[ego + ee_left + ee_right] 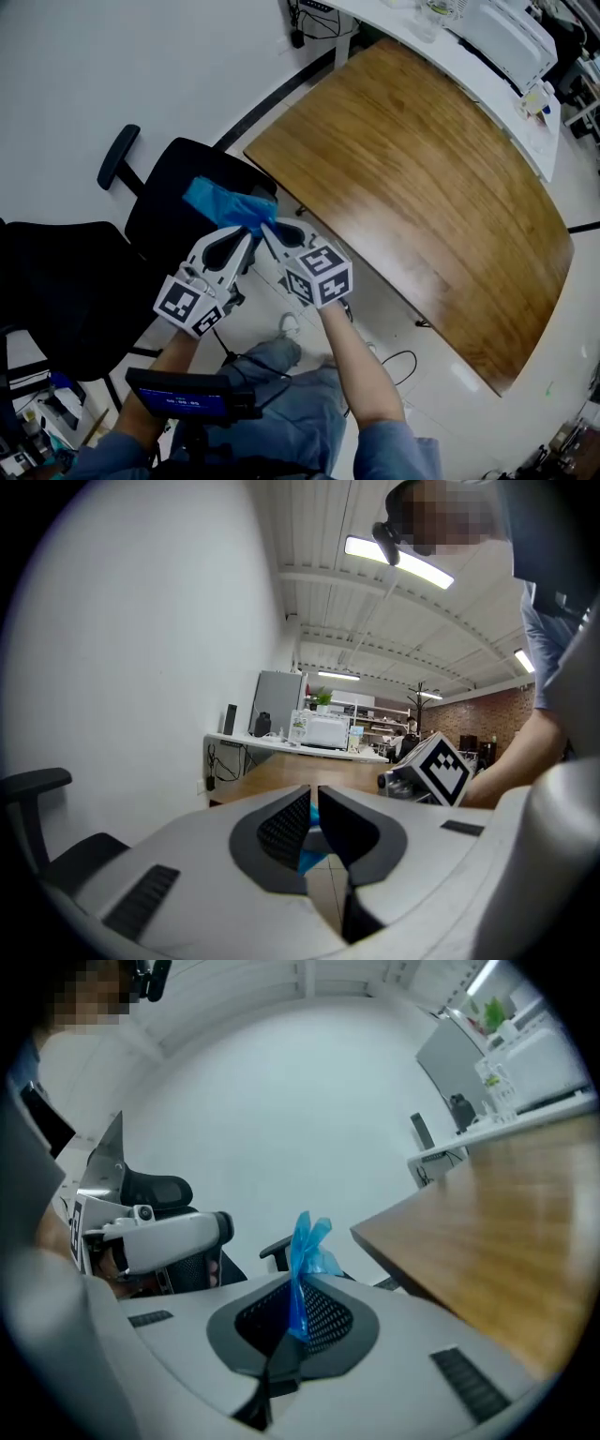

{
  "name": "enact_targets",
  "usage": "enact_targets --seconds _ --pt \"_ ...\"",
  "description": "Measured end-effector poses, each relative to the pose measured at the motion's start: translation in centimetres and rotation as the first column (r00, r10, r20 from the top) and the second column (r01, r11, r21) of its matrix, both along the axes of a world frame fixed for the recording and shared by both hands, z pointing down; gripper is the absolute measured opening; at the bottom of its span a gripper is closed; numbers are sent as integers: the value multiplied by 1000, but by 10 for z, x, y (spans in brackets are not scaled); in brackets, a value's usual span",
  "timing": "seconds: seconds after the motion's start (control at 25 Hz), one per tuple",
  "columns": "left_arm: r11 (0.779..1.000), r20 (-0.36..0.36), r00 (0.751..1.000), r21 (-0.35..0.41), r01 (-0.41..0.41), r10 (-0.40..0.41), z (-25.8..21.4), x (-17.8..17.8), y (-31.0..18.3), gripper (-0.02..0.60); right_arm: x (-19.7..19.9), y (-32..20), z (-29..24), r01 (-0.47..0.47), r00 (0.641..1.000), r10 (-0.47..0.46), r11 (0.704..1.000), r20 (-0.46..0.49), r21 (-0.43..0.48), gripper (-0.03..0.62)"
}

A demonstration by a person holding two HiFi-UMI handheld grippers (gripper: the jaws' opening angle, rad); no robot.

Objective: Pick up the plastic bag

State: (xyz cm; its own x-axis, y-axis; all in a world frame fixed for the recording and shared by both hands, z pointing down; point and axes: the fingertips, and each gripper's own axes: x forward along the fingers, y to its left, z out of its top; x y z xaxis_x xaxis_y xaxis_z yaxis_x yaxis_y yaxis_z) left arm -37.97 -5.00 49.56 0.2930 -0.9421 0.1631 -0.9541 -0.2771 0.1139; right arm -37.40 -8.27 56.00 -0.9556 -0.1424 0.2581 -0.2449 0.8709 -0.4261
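Note:
The blue plastic bag [228, 203] is held up over the seat of a black office chair [164, 202], crumpled, with both grippers at its near end. My left gripper [251, 234] is shut on it; a blue sliver of the bag [303, 858] shows between the closed pads in the left gripper view. Right beside it, my right gripper [266, 229] is also shut on the bag [306, 1246], and a twisted blue strip stands up out of its jaws. The two grippers' tips almost touch.
A large wooden table [422, 159] lies to the right, its corner close to the grippers. A white desk with a printer [506, 33] runs behind it. The chair's armrest [116, 157] juts out at the left. The person's legs and cables are below.

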Motion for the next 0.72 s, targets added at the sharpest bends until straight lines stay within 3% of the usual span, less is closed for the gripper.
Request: enact_targets --seconds 0.36,0.72 --pt "997 -18 1000 81 -11 12 -42 3 -10 38 -1 -26 -70 35 999 -28 982 -39 187 1" --pt "983 -30 994 156 -102 108 -80 50 -32 38 52 -57 -134 -40 998 56 946 -41 323 1"
